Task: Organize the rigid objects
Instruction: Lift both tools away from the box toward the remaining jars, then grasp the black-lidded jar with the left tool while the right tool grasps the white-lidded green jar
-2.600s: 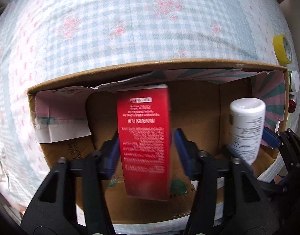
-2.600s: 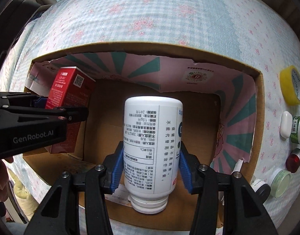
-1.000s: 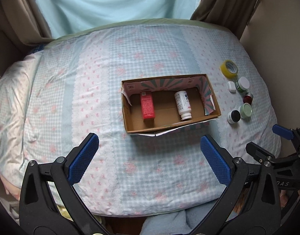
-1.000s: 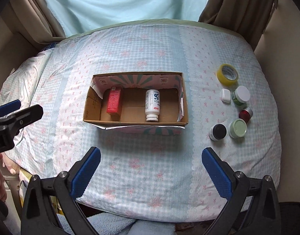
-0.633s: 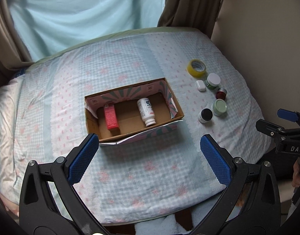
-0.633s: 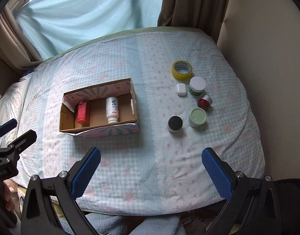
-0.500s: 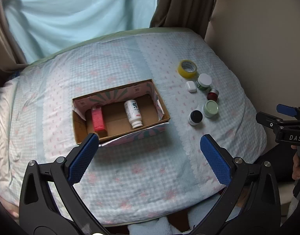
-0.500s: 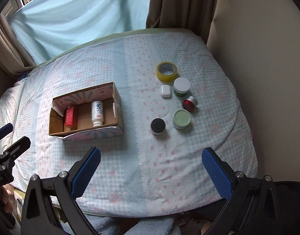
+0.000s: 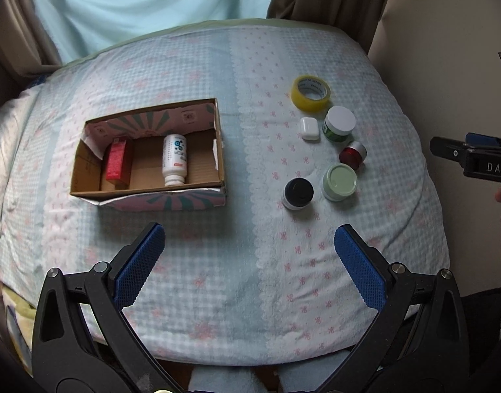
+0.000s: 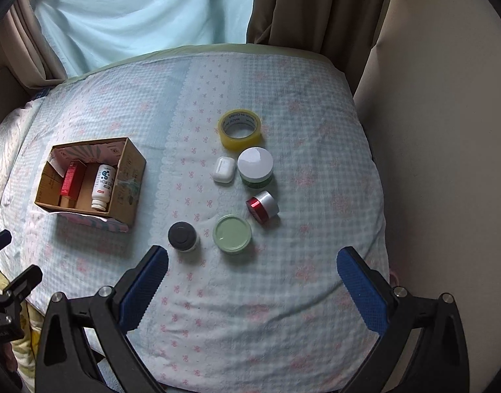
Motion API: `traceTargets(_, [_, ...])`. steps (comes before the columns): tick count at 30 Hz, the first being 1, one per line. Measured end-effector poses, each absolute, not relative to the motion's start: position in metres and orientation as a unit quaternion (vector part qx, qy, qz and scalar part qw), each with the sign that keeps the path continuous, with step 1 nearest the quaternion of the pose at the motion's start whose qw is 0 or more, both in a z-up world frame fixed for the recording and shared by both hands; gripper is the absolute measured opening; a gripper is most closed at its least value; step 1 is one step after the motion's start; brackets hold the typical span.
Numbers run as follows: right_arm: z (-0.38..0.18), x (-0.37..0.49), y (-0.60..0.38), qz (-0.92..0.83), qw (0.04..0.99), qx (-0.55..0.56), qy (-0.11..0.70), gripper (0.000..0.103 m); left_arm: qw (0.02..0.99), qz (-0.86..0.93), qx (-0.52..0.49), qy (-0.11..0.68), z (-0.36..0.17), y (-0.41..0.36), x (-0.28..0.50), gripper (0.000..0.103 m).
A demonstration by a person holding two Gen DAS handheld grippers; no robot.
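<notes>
A cardboard box [image 9: 217, 140] [image 10: 132, 170] on the bed holds a red carton [image 9: 116, 160] [image 10: 73, 177] and a white bottle [image 9: 174, 159] [image 10: 102, 186] lying flat. Right of it lie a yellow tape roll [image 9: 311, 93] [image 10: 240, 128], a white earbud case [image 9: 309, 128] [image 10: 224, 169], a white-lidded green jar [image 9: 339, 124] [image 10: 255, 167], a red jar [image 9: 352, 154] [image 10: 263, 207], a pale green jar [image 9: 339, 181] [image 10: 232, 234] and a black-lidded jar [image 9: 298, 193] [image 10: 182, 236]. My left gripper [image 9: 249, 262] and right gripper [image 10: 252, 286] are open and empty, held above the bed's near side.
The checked bedspread [image 9: 217, 278] covers the bed. A beige wall [image 10: 447, 114] runs along the right side, with brown curtains [image 10: 316, 3] and a pale blue sheet [image 10: 136, 9] at the back. The other gripper's tip [image 9: 470, 159] shows at the right edge.
Both grippers let go of the carton and bottle in the box, pulled back and up, then swung right toward the group of jars.
</notes>
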State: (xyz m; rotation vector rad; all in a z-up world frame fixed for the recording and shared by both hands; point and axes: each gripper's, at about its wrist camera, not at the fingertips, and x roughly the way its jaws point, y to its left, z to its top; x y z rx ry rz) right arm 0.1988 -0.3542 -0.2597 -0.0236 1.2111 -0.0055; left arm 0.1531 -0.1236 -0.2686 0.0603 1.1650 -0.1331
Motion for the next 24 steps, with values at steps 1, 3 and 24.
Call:
traceTargets(1, [-0.265, 0.205, -0.359, 0.001, 0.821, -0.011, 0.571, 0.103, 0.830, -0.057, 0.031, 0.554, -0.276, -0.130, 0.154, 0.103])
traceTargets(3, [-0.278, 0.218, -0.367, 0.005, 0.818, -0.017, 0.575, 0.103, 0.820, -0.054, 0.037, 0.568, -0.294, -0.142, 0.158, 0.103])
traceTargets(24, [-0.445, 0.360, -0.377, 0.103, 0.743, -0.122, 0.650, 0.103, 0.770, -0.072, 0.065, 0.630, -0.492, -0.222, 0.236, 0.101])
